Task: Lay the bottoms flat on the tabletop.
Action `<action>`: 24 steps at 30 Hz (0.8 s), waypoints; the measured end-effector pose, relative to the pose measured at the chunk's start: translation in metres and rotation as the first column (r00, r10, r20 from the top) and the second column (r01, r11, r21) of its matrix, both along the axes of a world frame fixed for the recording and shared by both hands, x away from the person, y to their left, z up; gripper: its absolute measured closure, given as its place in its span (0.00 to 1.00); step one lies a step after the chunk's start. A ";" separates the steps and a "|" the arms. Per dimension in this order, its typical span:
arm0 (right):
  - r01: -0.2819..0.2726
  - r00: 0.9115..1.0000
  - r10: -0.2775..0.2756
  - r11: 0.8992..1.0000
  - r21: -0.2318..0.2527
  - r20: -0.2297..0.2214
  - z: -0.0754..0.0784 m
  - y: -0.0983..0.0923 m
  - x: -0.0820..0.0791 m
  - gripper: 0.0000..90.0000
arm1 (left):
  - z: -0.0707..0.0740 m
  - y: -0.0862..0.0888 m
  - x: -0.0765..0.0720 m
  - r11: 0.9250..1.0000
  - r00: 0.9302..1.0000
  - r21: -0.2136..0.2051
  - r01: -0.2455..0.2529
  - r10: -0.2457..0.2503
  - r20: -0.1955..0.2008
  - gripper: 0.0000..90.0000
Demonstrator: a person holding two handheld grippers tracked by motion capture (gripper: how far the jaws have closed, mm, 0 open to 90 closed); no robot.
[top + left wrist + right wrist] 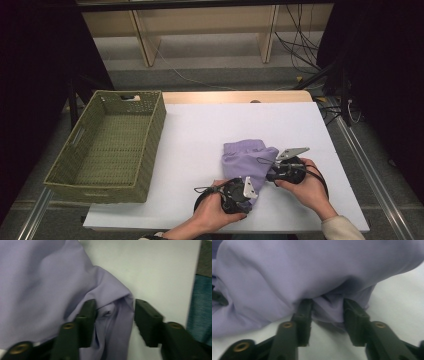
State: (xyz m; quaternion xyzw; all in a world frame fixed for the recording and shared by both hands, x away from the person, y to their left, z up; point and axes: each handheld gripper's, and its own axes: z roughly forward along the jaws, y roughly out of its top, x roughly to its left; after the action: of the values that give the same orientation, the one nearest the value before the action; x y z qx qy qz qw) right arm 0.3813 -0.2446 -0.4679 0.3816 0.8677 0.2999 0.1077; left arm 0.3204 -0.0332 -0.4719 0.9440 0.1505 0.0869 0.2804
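A crumpled purple cloth (245,155) lies on the white table top (200,125), right of the middle and toward the near edge. My left gripper (251,184) reaches into its near edge from below. In the left gripper view a hanging fold of the cloth (113,315) sits between the jaws of the left gripper (115,308), against the left jaw and just short of the right one. My right gripper (271,168) meets the cloth's right side. In the right gripper view a bunched fold (328,307) fills the gap of the right gripper (327,306), whose jaws stand well apart.
A green woven basket (156,127) stands on the left part of the table, with nothing inside it. Bare white surface lies between basket and cloth. Wooden shelf legs and loose cables lie on the floor beyond the far edge.
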 end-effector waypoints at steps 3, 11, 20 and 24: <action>-0.018 1.000 0.017 0.999 -0.031 -0.020 -0.005 0.004 -0.001 0.78 | 0.000 -0.001 0.002 1.000 0.999 0.004 -0.031 0.031 0.016 0.81; -0.010 0.999 0.010 1.000 -0.009 -0.030 -0.004 0.001 0.000 0.94 | 0.015 0.015 0.015 0.989 0.992 -0.085 -0.121 0.118 -0.043 0.97; 0.013 1.000 -0.013 1.000 0.009 -0.010 0.006 -0.009 0.003 0.94 | 0.049 0.062 0.044 0.928 0.957 -0.237 -0.287 0.290 -0.022 0.97; 0.020 1.000 -0.020 1.000 0.005 -0.017 0.012 -0.013 0.002 0.95 | 0.050 0.078 0.058 0.894 0.931 -0.266 -0.361 0.361 -0.052 0.97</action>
State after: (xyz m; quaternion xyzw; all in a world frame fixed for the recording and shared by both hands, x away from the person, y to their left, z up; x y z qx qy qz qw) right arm 0.3828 -0.2577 -0.4557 0.3933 0.8638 0.2979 0.1022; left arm 0.3782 0.0452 -0.4221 0.8524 0.3334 0.1155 0.3858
